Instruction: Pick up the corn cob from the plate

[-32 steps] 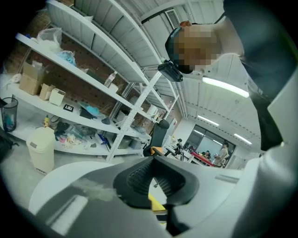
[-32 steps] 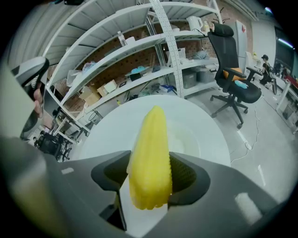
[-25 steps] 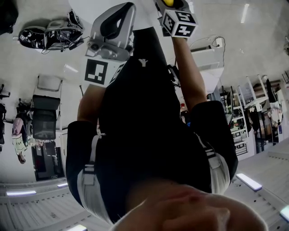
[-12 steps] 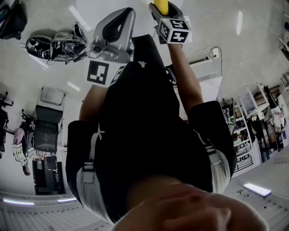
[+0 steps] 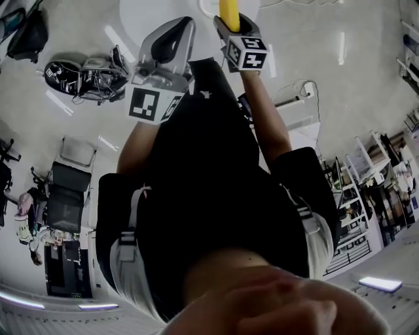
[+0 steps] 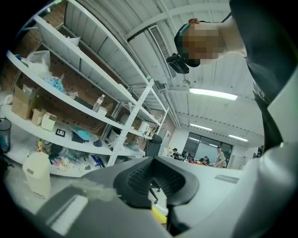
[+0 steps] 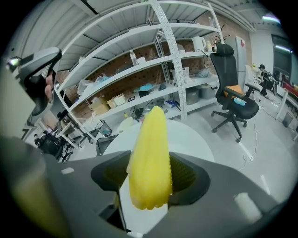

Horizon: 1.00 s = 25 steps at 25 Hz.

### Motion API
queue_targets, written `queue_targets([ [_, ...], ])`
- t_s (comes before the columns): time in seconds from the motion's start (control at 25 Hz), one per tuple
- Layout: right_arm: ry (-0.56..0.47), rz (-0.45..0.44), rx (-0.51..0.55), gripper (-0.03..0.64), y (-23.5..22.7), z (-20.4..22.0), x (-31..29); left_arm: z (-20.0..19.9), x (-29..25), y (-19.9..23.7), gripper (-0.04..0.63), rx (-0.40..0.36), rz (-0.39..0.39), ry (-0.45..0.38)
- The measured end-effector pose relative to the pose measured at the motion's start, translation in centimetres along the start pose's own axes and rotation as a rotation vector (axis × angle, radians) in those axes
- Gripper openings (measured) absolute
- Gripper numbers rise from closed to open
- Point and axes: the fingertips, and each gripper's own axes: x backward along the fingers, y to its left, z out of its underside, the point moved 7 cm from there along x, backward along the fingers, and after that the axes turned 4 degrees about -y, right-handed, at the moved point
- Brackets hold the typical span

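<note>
A yellow corn cob [image 7: 150, 158] stands up between the dark pads of my right gripper [image 7: 149, 179], which is shut on its lower half. In the head view the corn cob [image 5: 229, 13] sticks out of the right gripper [image 5: 230, 26] near the top edge, beyond its marker cube [image 5: 247, 52]. The grey left gripper [image 5: 175, 36] is held beside it, a little to the left, jaws together around an empty hollow. In its own view the left gripper [image 6: 156, 186] holds nothing. No plate shows in any view.
A white round table [image 7: 191, 137] lies below the corn. Metal shelves [image 7: 139, 69] full of boxes line the wall, with a black office chair [image 7: 230, 88] on the floor. The person's dark shirt [image 5: 216, 183] fills the head view's middle. A white canister [image 6: 37, 172] stands under the shelves.
Both grippers have risen. In the head view more of the corn cob shows above the right gripper, and the marker cube sits lower in the picture. The grip on the corn is unchanged.
</note>
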Motion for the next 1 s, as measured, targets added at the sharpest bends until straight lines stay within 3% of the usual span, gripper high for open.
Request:
queue_targets([
  [1.0,-0.177,-0.008,0.029,0.264,2.5,-5.8,7.5,-6.7,0.6,-3.7,0.005,-0.117,0.053,-0.119],
])
